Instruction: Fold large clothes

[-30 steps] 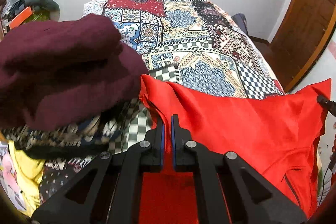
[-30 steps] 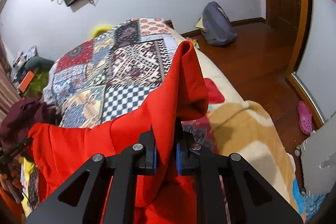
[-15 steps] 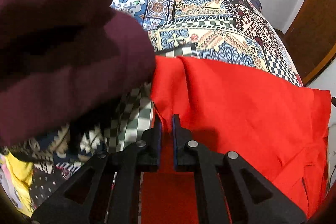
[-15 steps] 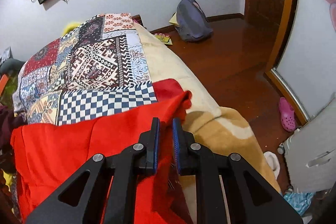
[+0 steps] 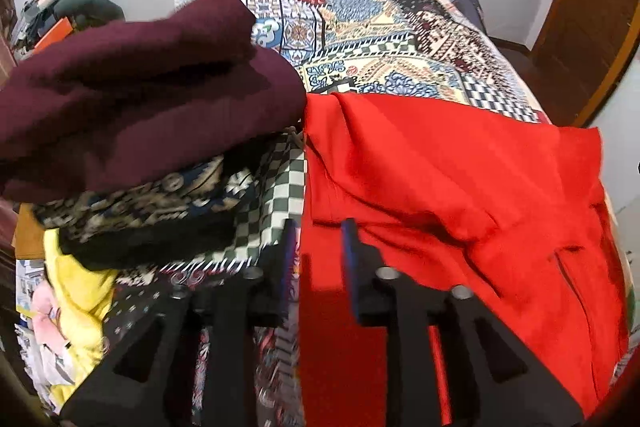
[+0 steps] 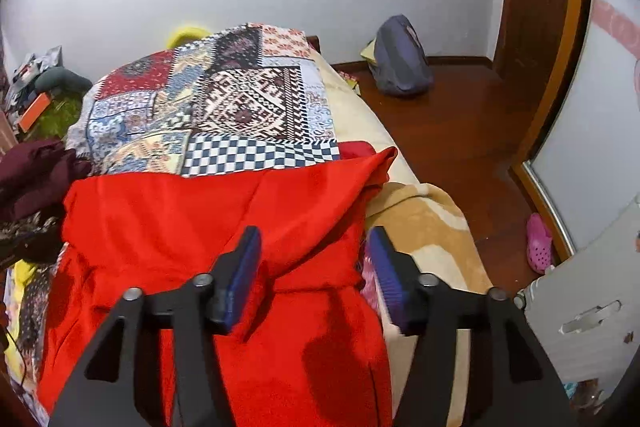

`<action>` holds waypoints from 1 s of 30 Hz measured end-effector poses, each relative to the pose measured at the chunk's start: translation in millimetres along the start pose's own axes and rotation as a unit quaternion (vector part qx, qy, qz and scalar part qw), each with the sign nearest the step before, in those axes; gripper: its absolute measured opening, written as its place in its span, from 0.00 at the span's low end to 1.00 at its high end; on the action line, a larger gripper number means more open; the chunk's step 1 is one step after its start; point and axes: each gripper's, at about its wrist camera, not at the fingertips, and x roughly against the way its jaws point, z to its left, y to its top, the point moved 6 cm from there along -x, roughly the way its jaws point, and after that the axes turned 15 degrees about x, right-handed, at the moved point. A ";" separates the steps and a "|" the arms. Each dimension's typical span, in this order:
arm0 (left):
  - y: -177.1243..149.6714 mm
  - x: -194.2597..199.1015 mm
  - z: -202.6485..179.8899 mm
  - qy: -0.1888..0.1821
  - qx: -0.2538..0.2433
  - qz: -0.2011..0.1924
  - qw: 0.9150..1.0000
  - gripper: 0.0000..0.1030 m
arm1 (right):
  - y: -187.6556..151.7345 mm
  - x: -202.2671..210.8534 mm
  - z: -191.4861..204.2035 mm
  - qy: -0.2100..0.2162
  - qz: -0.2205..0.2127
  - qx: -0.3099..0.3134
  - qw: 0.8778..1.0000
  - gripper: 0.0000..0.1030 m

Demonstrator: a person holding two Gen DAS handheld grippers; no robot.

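Note:
A bright red garment [image 5: 440, 163] [image 6: 224, 219] lies folded across the near end of the bed, its far edge laid over the patchwork spread. Over the garment's left edge hovers my left gripper [image 5: 318, 247]. Its jaws are opening, with the cloth below and clear of the blue pads. My right gripper [image 6: 314, 259] is above the garment's right edge, its jaws also opening wide, and no cloth is pinched between its pads.
A maroon garment [image 5: 136, 91] tops a pile of patterned and yellow clothes left of the red one. The patchwork spread [image 6: 240, 107] covers the far bed. A beige blanket [image 6: 432, 227] drapes the right bed edge. On the wooden floor lie a blue backpack [image 6: 400, 63] and a pink shoe [image 6: 538, 247].
Both grippers laid the red cloth down onto the bed, then opened and let go of it. Both have since drawn back toward the near edge.

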 end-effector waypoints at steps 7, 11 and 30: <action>-17.2 63.5 19.8 -0.003 0.007 -0.033 0.999 0.60 | -7.2 39.1 16.8 0.014 -0.008 0.008 1.000 0.66; -26.4 86.5 33.0 -0.018 0.015 -0.032 0.999 0.62 | -17.0 54.9 26.4 0.007 -0.011 0.027 1.000 0.67; -154.6 55.0 63.4 -0.087 0.060 0.147 0.984 0.63 | -128.4 44.7 25.6 0.014 0.093 0.005 0.996 0.67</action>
